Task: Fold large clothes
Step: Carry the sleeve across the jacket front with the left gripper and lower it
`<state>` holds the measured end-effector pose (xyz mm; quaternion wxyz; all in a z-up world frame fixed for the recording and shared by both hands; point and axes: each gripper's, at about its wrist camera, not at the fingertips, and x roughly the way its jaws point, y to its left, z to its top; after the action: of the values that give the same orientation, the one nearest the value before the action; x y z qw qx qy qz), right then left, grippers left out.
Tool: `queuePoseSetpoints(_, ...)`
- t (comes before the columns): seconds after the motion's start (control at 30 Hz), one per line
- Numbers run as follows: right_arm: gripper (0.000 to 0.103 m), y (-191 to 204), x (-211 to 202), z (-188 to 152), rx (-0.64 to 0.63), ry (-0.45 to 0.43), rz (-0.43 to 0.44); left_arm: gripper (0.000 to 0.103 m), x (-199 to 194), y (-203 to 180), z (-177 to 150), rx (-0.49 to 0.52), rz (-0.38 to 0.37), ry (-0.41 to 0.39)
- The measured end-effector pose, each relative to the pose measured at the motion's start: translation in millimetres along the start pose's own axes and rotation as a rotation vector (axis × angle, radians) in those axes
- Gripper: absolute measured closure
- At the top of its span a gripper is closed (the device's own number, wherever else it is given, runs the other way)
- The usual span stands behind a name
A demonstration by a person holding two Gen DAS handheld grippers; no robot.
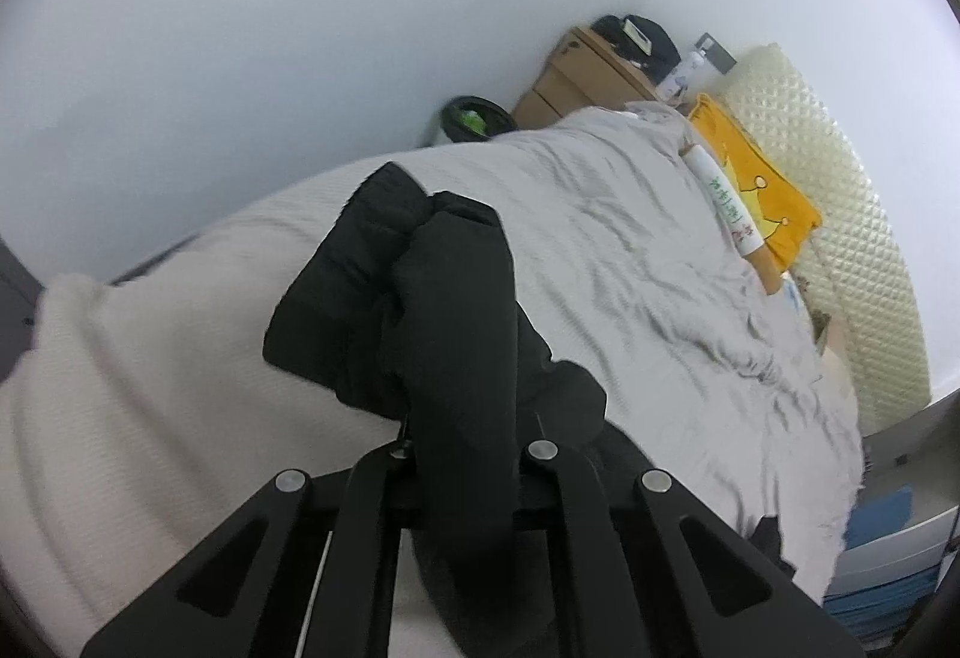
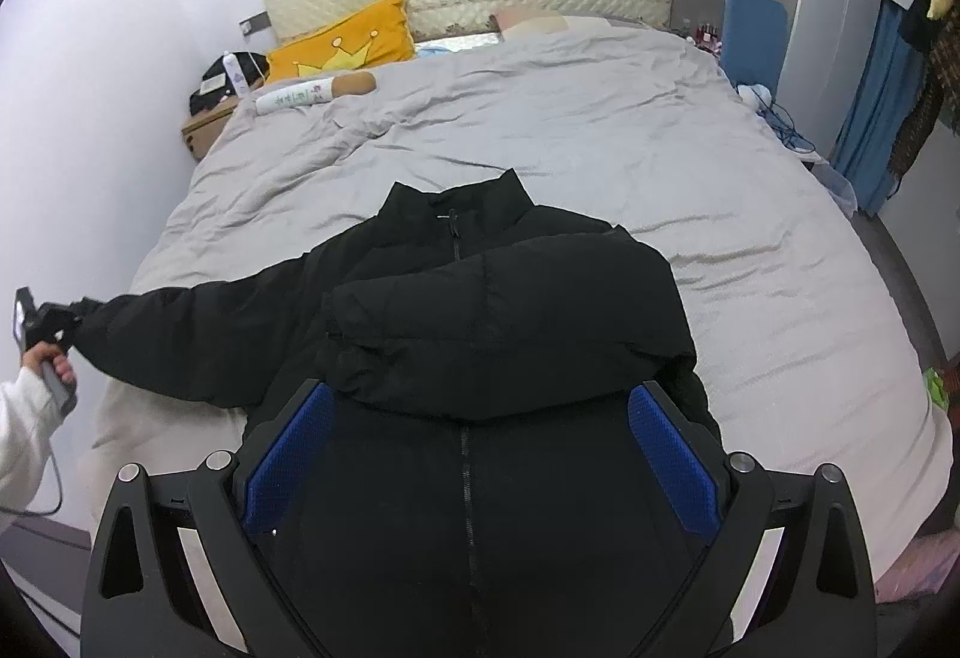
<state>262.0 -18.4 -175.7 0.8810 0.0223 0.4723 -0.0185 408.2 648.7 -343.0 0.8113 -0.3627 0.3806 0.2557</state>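
A black puffer jacket (image 2: 480, 310) is spread front-up on the grey-covered bed (image 2: 600, 130). Its outstretched sleeve (image 1: 420, 298) is pinched in the closed left tool (image 2: 66, 316). The right tool (image 2: 480, 454) is held wide above the jacket's front.

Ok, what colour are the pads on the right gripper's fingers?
Blue, with a textured surface; the pads show best in the right wrist view.

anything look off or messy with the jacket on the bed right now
Nothing looks damaged or spilled. The black jacket lies zipped on the grey duvet, one sleeve already folded across its chest. The other sleeve is stretched out sideways, clamped in the left hand-held gripper. The duvet is just rumpled.
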Motion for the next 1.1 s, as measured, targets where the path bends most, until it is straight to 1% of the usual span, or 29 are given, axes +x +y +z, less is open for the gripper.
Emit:
queuePoseSetpoints(0.07, 0.004, -7.1, -3.2, -2.8, 0.008, -0.012, 0.011, 0.099, -24.5, 6.6, -10.5, 0.030, 0.017, -0.015)
queuePoseSetpoints(0.17, 0.004, -16.7, -6.3, -8.8, 0.007, -0.022, 0.028, 0.099, -66.4, 7.8, -28.2, 0.070, 0.008, -0.043)
queuePoseSetpoints(0.3, 0.004, -28.0, -12.4, -14.2, -0.001, -0.037, 0.045, 0.099, -115.6, -11.4, -47.9, 0.143, -0.006, -0.082)
queuePoseSetpoints(0.47, 0.004, -46.2, -25.6, -15.9, 0.006, -0.070, 0.054, 0.099, -179.2, -69.5, -74.9, 0.309, -0.052, -0.121)
queuePoseSetpoints(0.6, 0.004, -61.5, -35.4, -15.9, 0.019, -0.091, 0.067, 0.099, -220.7, -117.4, -96.7, 0.384, -0.102, -0.163)
queuePoseSetpoints(0.77, 0.004, -77.2, -47.9, -14.4, 0.008, -0.119, 0.076, 0.098, -260.1, -185.4, -129.6, 0.522, -0.164, -0.205)
queuePoseSetpoints(0.93, 0.004, -100.4, -55.3, -14.8, 0.019, -0.129, 0.087, 0.098, -291.3, -243.5, -177.0, 0.599, -0.232, -0.210)
queuePoseSetpoints(1.1, 0.004, -127.9, -55.7, -17.7, 0.032, -0.124, 0.091, 0.098, -308.1, -302.3, -248.1, 0.689, -0.259, -0.211)
